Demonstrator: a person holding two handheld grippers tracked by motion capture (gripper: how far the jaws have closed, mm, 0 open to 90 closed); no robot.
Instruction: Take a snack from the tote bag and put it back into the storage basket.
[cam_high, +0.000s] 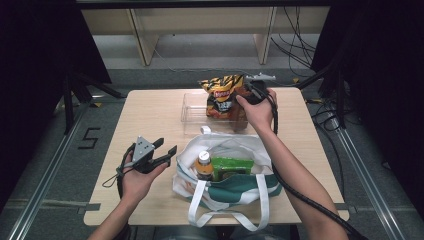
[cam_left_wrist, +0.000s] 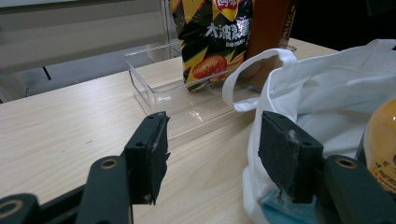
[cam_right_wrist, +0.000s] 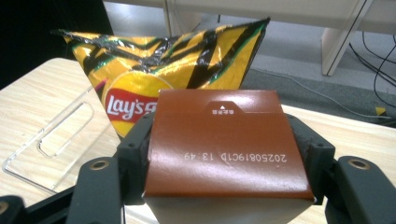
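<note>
The right gripper (cam_right_wrist: 224, 186) pinches a brown carton (cam_right_wrist: 224, 144) by its flat sides, standing it in the clear plastic tray (cam_high: 192, 112) at the table's far side, beside the crinkly chip bag (cam_high: 220, 95). The carton looks stiff, smooth and probably fairly heavy, so a grip across its sides suits. The left gripper (cam_high: 165, 152) hovers spread and empty, left of the soft cloth bag (cam_high: 235, 192).

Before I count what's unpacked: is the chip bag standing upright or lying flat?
Upright. The chip bag stands on end in the clear tray, its crimped top edge uppermost, beside the brown carton.
</note>
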